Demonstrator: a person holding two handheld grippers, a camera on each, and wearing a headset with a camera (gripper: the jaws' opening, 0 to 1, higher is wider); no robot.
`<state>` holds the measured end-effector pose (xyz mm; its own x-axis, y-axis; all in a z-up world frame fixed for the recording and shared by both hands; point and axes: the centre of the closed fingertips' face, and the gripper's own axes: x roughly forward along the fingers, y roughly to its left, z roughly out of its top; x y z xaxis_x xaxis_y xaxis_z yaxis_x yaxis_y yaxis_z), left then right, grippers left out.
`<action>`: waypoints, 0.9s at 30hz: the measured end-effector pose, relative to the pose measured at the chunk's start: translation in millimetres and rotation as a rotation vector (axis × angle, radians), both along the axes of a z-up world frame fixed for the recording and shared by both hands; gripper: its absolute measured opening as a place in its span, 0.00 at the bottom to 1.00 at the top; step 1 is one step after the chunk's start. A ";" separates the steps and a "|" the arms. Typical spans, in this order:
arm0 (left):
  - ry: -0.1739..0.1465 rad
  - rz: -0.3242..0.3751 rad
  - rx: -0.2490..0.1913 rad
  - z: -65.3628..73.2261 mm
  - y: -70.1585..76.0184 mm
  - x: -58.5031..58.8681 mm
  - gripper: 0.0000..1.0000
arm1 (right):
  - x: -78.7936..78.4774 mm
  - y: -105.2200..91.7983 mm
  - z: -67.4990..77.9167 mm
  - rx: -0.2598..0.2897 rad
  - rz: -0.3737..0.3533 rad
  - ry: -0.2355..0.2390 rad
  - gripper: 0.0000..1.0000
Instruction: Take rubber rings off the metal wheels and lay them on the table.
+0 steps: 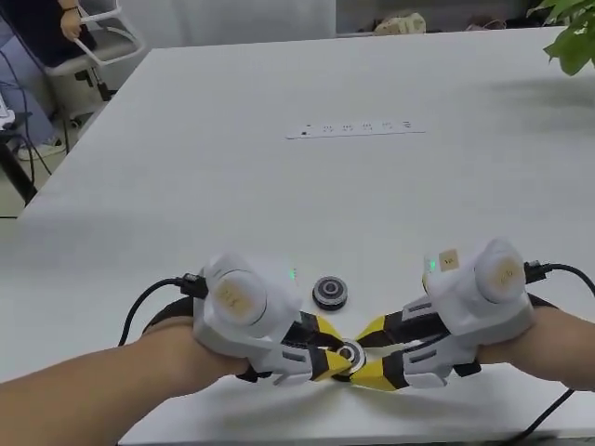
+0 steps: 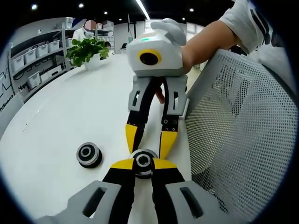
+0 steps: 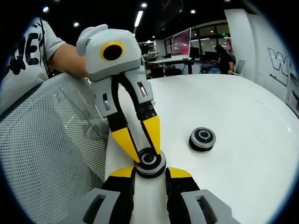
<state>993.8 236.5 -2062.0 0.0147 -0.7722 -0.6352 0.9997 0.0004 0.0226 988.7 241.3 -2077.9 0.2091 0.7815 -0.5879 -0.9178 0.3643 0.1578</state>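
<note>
A small metal wheel (image 1: 350,353) with a black rubber ring around it is held just above the white table (image 1: 279,186) near its front edge. My left gripper (image 1: 337,362) comes at it from the left and my right gripper (image 1: 363,359) from the right, yellow tips meeting on it. In the left gripper view my own jaws are shut around the wheel (image 2: 143,161), with the right gripper (image 2: 149,139) pressing on it from the far side. The right gripper view has the same wheel (image 3: 149,162) between both pairs of tips. A second ringed wheel (image 1: 330,292) lies flat just behind.
A white power strip (image 1: 356,128) lies mid-table. A potted plant (image 1: 572,32) stands at the far right corner. A grey mesh chair back (image 2: 243,121) is close behind the table's front edge. An office chair (image 1: 98,42) stands beyond the far left corner.
</note>
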 end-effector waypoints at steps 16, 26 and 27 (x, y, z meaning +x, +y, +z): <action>0.000 0.003 -0.003 -0.3 0.2 0.4 0.08 | -2.5 -5.2 1.2 -0.007 -0.009 0.001 0.17; -0.004 0.003 -0.002 0.0 0.2 -0.5 0.08 | -4.4 -7.2 1.6 -0.025 -0.004 -0.007 0.12; -0.004 0.004 -0.002 0.0 0.1 -0.6 0.08 | -4.9 -7.7 1.4 -0.026 -0.004 -0.007 0.11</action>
